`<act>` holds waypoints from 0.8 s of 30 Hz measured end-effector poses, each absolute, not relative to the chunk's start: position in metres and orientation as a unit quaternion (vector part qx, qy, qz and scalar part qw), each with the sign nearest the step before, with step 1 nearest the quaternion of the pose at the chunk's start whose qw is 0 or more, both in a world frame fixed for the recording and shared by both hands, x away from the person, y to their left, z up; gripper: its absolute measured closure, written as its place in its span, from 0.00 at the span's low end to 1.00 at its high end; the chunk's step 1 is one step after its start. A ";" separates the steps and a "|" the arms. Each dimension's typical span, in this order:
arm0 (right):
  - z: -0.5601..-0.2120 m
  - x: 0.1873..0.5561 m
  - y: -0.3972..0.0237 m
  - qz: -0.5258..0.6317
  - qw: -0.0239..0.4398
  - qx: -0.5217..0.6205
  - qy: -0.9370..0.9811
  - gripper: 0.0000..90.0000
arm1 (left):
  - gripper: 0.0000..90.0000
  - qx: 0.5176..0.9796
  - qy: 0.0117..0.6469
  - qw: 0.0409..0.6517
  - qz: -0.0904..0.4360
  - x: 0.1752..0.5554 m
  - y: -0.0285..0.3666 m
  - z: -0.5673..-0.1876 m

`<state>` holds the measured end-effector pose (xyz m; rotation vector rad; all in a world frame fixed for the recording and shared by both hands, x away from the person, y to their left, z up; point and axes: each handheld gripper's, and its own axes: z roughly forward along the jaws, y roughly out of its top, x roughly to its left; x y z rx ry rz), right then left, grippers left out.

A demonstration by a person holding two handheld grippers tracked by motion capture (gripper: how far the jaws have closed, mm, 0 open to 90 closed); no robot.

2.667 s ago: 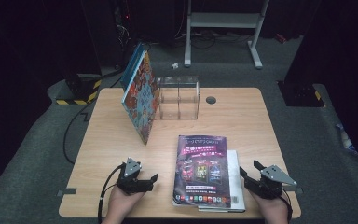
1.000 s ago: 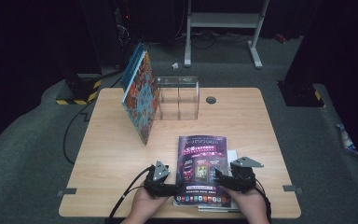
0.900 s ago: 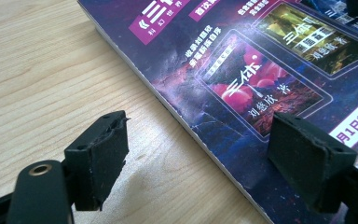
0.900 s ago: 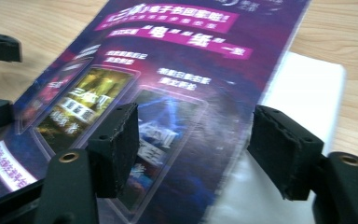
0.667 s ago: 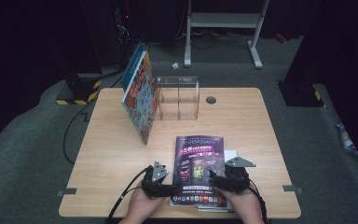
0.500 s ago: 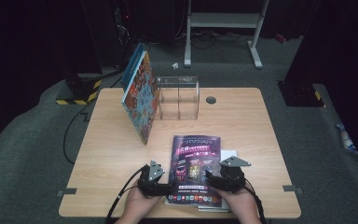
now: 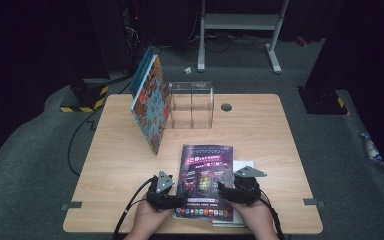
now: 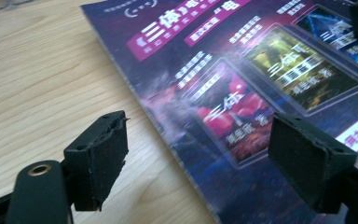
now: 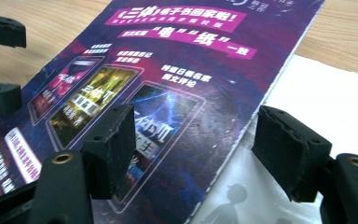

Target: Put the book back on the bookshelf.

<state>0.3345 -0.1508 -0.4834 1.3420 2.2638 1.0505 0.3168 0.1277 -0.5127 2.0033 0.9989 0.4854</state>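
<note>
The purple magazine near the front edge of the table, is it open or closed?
Closed. The purple magazine lies flat with its cover up, its page edge together in the right gripper view, resting partly on a white booklet.

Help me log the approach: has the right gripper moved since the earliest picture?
Yes. The right gripper has come inward from the table's right edge to the purple magazine's right side.
</note>
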 end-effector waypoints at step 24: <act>-0.482 0.363 -0.147 0.370 0.143 0.495 0.773 0.26 | 0.23 0.815 0.395 0.377 0.194 0.321 0.111 -0.523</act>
